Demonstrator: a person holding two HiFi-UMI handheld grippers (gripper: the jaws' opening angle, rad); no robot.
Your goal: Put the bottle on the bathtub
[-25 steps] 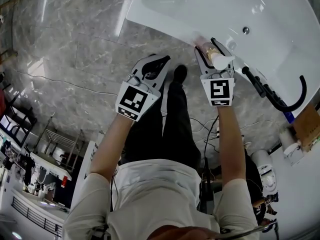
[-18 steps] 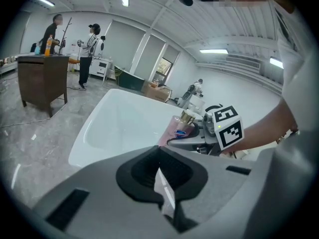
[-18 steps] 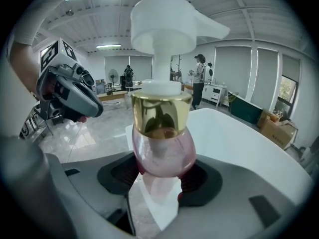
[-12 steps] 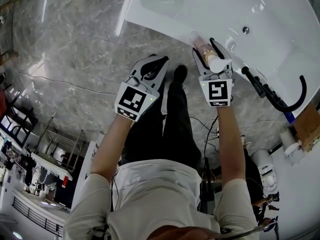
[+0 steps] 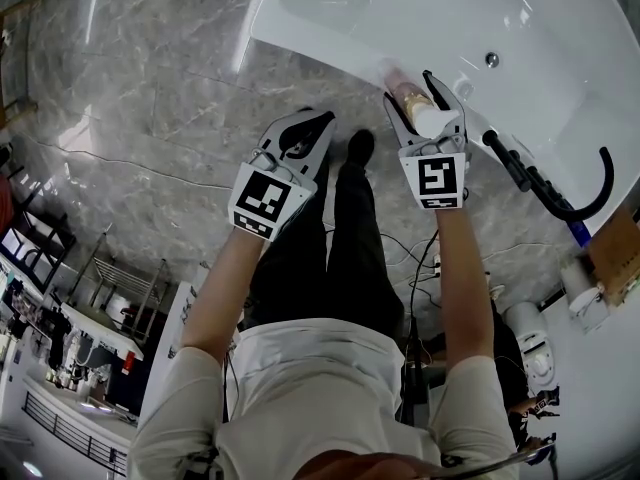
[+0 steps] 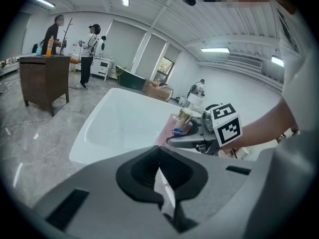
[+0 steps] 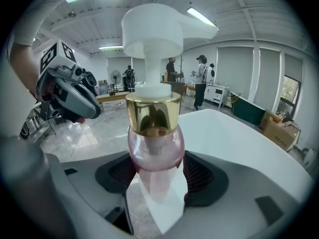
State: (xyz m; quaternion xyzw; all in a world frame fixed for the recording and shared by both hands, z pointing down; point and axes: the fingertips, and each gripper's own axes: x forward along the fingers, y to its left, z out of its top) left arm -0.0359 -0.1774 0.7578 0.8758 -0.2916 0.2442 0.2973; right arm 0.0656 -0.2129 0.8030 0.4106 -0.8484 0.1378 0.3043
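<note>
**Bottle released on the bathtub**

Your right gripper (image 5: 408, 88) had just been opening its jaws, which stood loose around the bottle (image 7: 155, 148). The bottle stood upright on the rim of the bathtub (image 5: 310, 46). Your left gripper (image 6: 159, 148) was clenched and empty, just outside the bathtub.

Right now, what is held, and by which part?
Nothing. The jaws of the right gripper have just been opening and stand apart round the body of the bottle, set on the bathtub rim. The left gripper is shut, empty.
</note>
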